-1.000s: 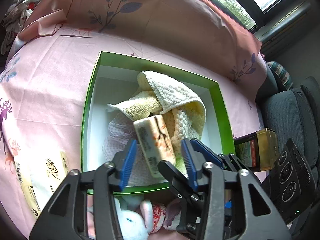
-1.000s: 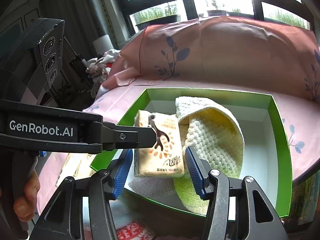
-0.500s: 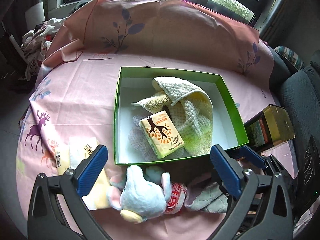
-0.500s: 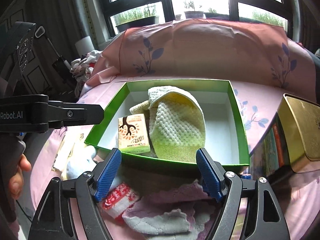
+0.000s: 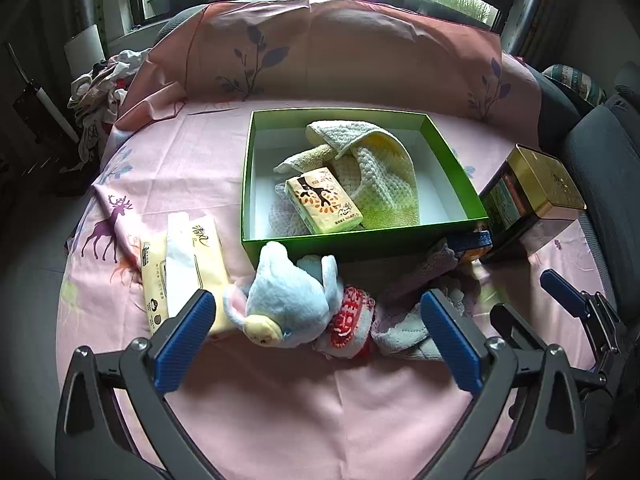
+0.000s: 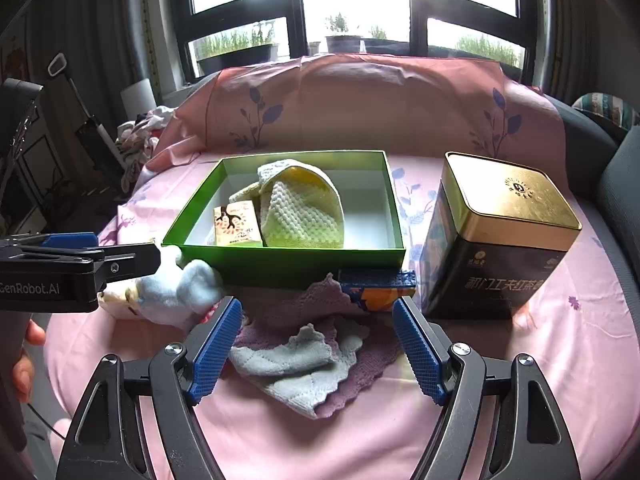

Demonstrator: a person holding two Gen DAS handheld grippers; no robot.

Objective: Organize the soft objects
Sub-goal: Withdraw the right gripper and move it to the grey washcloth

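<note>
— Left gripper (image 5: 318, 346), ribbed blue pads: spread wide, nothing between, hovering over soft light-blue plush mouse (image 5: 286, 300) on smooth pink printed cloth (image 5: 320, 412).
— Right gripper (image 6: 318, 344), same knurled pads: also released and empty, above scalloped quilted grey-and-mauve cloths (image 6: 304, 360), limp and crumpled.
— Beyond: shallow rectangular green cardboard box (image 5: 340, 242), white inside. Holding waffle-knit cream towel (image 5: 382, 176), folded, plus glossy yellow tissue packet (image 5: 322, 200) with tree print lying against it.
— Left of box: crinkly plastic pale-yellow tissue pack (image 5: 188, 268), flat on cloth.
— Right of box: square dark tin with brushed gold lid (image 6: 500, 236), upright, rigid.
</note>
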